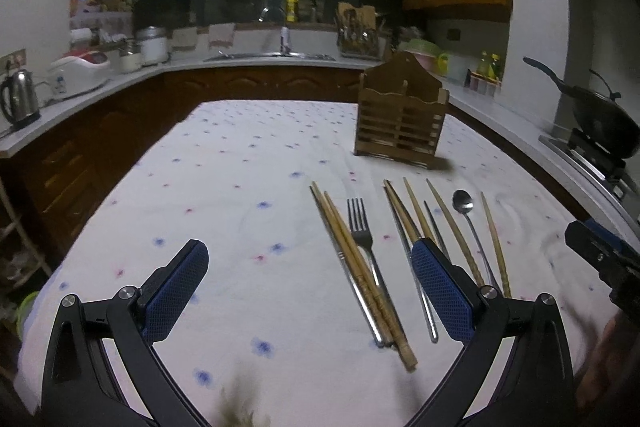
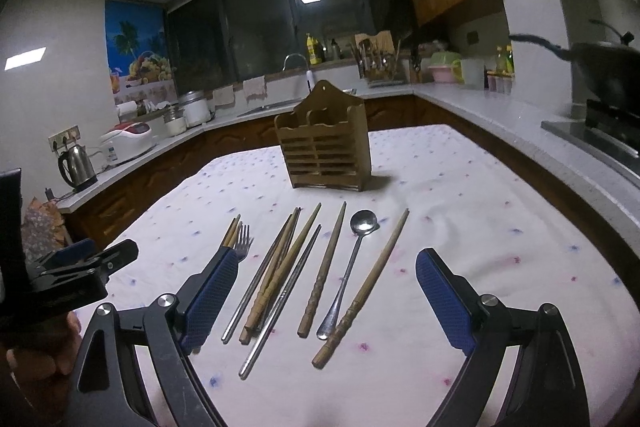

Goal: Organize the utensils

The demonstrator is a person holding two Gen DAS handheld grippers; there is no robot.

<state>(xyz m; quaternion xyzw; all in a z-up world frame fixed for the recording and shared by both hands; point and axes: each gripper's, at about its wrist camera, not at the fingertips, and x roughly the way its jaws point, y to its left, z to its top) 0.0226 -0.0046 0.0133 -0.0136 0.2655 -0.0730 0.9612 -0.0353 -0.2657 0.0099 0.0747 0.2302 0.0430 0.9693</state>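
Both grippers, left (image 1: 310, 263) and right (image 2: 326, 273), spread wide and empty above a flowered tablecloth (image 2: 460, 227). Chopsticks (image 2: 280, 267), fork (image 1: 360, 227) and spoon (image 2: 362, 223) laid in a row beneath them. Beyond the row, upright and apart from it, a wooden holder (image 2: 326, 147).

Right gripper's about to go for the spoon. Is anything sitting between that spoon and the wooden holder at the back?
Nothing visible does. The spoon lies bowl-end toward the wooden holder, with only bare tablecloth between them. Wooden chopsticks flank it on both sides but not ahead. The right gripper is open above the row, holding nothing.
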